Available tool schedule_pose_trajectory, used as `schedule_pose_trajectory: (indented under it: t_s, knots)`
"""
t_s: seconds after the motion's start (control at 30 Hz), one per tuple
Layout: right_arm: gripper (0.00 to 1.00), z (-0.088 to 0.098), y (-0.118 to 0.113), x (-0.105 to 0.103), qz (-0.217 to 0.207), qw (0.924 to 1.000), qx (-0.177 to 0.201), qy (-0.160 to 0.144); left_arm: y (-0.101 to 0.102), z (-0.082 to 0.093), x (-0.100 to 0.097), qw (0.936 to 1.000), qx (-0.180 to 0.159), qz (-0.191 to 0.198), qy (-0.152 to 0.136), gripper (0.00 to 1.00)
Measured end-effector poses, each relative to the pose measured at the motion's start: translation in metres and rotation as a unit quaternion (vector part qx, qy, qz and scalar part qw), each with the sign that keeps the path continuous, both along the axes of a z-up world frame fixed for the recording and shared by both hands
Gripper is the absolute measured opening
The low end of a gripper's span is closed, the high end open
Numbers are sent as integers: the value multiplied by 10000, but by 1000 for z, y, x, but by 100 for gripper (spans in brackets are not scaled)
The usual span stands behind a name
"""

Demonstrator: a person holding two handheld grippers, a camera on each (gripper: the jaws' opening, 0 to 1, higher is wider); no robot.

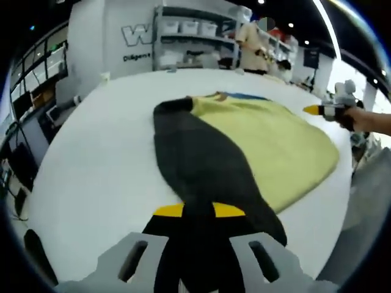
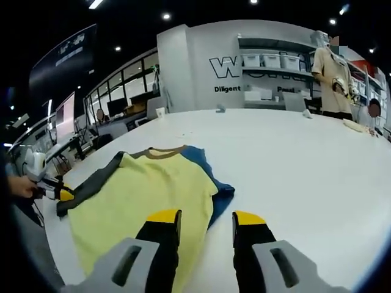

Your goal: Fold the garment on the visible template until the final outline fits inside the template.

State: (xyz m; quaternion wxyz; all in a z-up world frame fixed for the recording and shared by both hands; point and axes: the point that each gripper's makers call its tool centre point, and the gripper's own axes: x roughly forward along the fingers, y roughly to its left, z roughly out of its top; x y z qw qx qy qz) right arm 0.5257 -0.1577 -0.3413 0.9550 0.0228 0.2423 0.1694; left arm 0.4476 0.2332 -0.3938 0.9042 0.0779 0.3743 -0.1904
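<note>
In the left gripper view we see the left gripper (image 1: pixel 198 210) clenched on the dark sleeve (image 1: pixel 201 165) of the garment (image 1: pixel 269 149), which lies flat on the white table (image 1: pixel 104 171) ahead of it. In the right gripper view the right gripper (image 2: pixel 206 218) is released, its jaws apart above the yellow garment's near edge. The blue part (image 2: pixel 204 171) lies just ahead.

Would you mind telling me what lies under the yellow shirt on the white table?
A blue layer peeks out beneath the yellow shirt near its collar, resting on the white table. How far it extends underneath is covered.
</note>
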Motion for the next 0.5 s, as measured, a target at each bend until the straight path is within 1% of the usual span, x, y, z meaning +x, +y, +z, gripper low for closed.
schedule_pose_trajectory:
  t_s: [0.03, 0.07, 0.13, 0.23, 0.3, 0.33, 0.37, 0.4, 0.43, 0.5]
  knots:
    - [28, 0, 0, 0, 5, 10000, -4, -3, -16, 4, 10, 9989, -417, -28, -231, 1]
    - [28, 2, 1, -1, 13, 10000, -10, -4, -18, 4, 12, 9990, -394, -128, -175, 1]
    - [28, 3, -1, 1, 17, 10000, -12, -26, -15, 3, 13, 9993, -177, -281, -143, 1]
    - [28, 4, 0, 2, 17, 10000, 10, -42, -12, 10, 20, 9990, -210, -336, -216, 1]
    - [28, 4, 0, 2, 9, 10000, 18, -50, -12, 19, 20, 9989, -178, -369, -247, 1]
    - [28, 7, 2, 2, 8, 10000, 42, -74, -8, 26, 24, 9986, -66, -416, -307, 1]
    - [28, 7, 2, 3, 9, 10000, 48, -83, -6, 27, 25, 9986, -38, -424, -315, 1]
    - [28, 7, 3, 3, 14, 9999, 52, -90, 3, 31, 30, 9986, 78, -407, -329, 1]
    - [28, 7, 4, 3, 32, 9999, 54, -99, 12, 31, 35, 9987, 195, -376, -296, 1]
    - [28, 8, 6, 3, 51, 9999, 53, -110, 33, 30, 47, 9981, 406, -326, -336, 1]
